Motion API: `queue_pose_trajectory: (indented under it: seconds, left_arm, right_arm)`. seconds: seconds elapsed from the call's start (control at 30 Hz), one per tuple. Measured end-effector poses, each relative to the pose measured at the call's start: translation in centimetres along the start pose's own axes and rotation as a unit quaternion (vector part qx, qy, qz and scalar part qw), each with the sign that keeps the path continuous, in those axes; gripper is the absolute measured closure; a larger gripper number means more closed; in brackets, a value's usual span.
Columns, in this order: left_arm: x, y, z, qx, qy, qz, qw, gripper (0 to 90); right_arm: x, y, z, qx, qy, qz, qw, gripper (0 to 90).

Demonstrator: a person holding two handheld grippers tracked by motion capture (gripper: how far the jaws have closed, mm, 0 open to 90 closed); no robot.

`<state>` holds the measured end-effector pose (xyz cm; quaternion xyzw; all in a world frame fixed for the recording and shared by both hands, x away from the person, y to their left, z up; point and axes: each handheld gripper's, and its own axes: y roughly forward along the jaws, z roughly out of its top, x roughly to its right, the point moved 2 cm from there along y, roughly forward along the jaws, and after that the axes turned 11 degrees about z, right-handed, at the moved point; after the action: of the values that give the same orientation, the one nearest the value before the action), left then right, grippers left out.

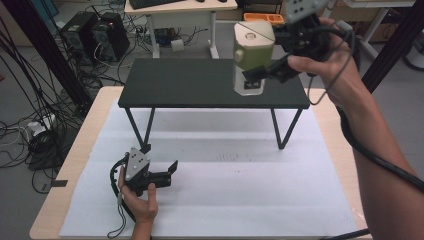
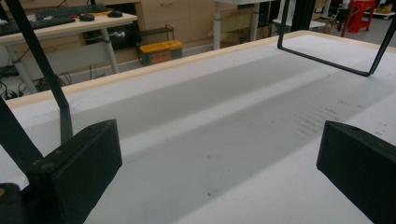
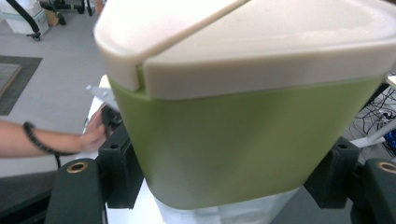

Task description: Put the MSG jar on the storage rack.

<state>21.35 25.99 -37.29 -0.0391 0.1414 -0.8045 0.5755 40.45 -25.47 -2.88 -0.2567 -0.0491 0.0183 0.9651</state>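
We're gripping a tall rounded-square container (image 1: 252, 57), glossy olive-green plastic with a smooth cream lid split into 2 flaps and a pale base. Our right gripper (image 1: 265, 70) clamps its matte black jaws on both sides of the green body, holding it upright above the flat black metal-legged shelf (image 1: 200, 85). Our left gripper (image 1: 165, 172) rests wide apart, nothing between, on the white textured mat (image 1: 240, 190).

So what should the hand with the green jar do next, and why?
Probably lower the green jar gently onto the small black table. The right gripper has its fingers shut on the jar's sides and holds it in the air just above that tabletop, which has bare room right below. The left gripper rests open on the white sheet, so it isn't helping.
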Motion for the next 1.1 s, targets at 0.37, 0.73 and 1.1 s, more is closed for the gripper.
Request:
queue_pose_trajectory:
  seconds: [0.37,0.73,1.1]
  left_arm:
    - [0.0,0.0,0.0,0.000,0.001,0.000,1.0000,0.3]
    - [0.0,-0.1,0.0,0.001,0.000,0.001,1.0000,0.3]
    - [0.0,-0.1,-0.1,0.002,0.000,0.004,1.0000,0.3]
  right_arm:
    - [5.7,5.8,-0.5,0.015,0.013,0.011,0.9997,27.0]
    - [9.6,10.9,-2.5,0.019,0.030,0.022,0.9991,27.1]
    - [12.0,12.0,-5.2,0.025,0.068,0.007,0.9974,27.2]
